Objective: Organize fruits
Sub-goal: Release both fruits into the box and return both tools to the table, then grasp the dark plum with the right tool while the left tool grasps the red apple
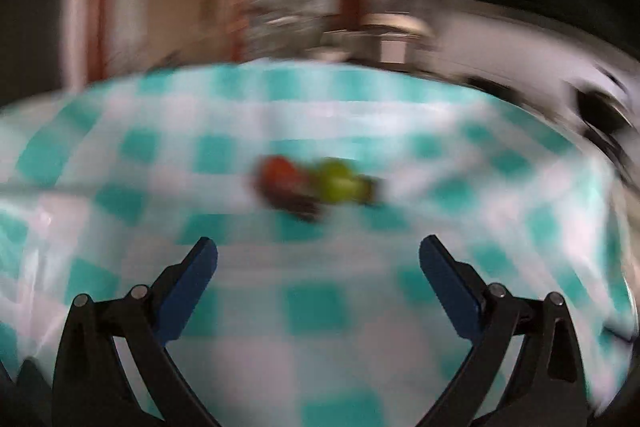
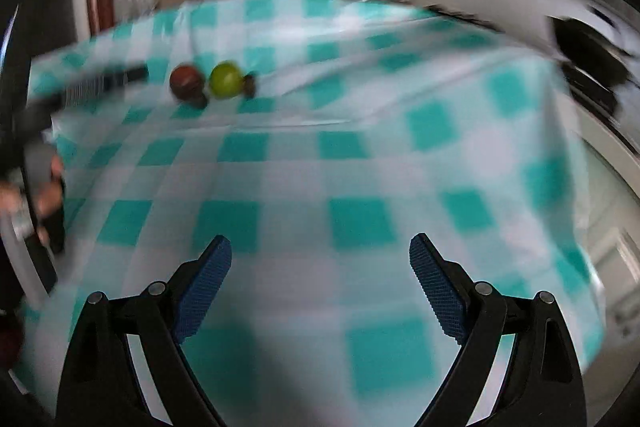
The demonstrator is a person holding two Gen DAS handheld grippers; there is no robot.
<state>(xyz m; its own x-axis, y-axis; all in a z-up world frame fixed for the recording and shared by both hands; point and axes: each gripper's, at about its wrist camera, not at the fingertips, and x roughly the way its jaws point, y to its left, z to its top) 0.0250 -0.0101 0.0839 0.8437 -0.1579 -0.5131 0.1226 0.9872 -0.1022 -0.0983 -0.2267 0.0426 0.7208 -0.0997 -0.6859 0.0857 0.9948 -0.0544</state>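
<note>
While both sets of tongs, left tongs (image 1: 318,253) and right tongs (image 2: 320,253), stand wide apart and empty low in frame, the checked surface (image 2: 360,167) stretches ahead. Farther off, upper left, a red fruit (image 2: 187,81) and a green fruit (image 2: 226,79) sit side by side: probably small, round, smooth, prone to rolling; pinch each across its middle.

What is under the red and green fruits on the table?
The red fruit and green fruit sit side by side on a teal-and-white checked tablecloth. The cloth covers the whole tabletop, so the surface beneath cannot be seen. Small dark shapes beside them are too blurred to identify.
</note>
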